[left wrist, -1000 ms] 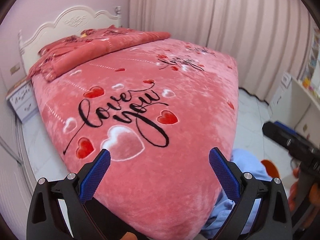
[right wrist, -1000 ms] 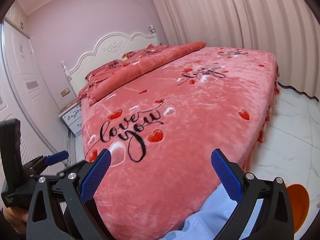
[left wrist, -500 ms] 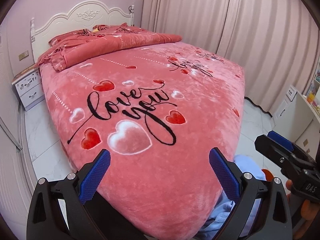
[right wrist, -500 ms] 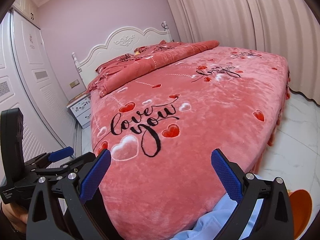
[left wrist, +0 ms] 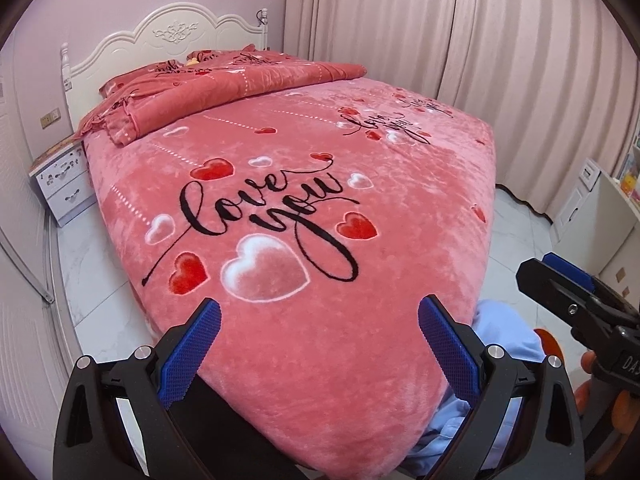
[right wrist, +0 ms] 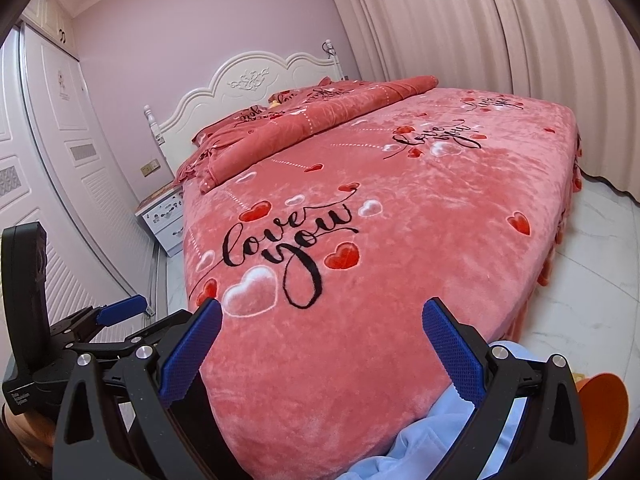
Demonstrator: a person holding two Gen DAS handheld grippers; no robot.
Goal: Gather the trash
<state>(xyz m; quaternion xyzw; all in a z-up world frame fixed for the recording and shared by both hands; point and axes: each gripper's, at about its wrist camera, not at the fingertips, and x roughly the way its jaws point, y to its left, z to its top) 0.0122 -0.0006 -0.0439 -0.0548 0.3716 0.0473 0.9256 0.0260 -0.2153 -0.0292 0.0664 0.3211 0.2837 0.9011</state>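
No trash shows in either view. My left gripper is open above the foot of a bed covered by a pink blanket printed with hearts and "love you"; nothing sits between its blue pads. My right gripper is open too, over the same bed, empty. In the left wrist view the right gripper appears at the right edge. In the right wrist view the left gripper appears at the lower left, held by a hand.
A folded red quilt lies by the white headboard. A white nightstand stands left of the bed, wardrobe doors beyond it. Curtains line the far wall. Light blue cloth and an orange object lie below the bed's foot.
Both views have tilted up and pulled back, so more of the headboard, wall and curtains shows. Both grippers stay open and empty.
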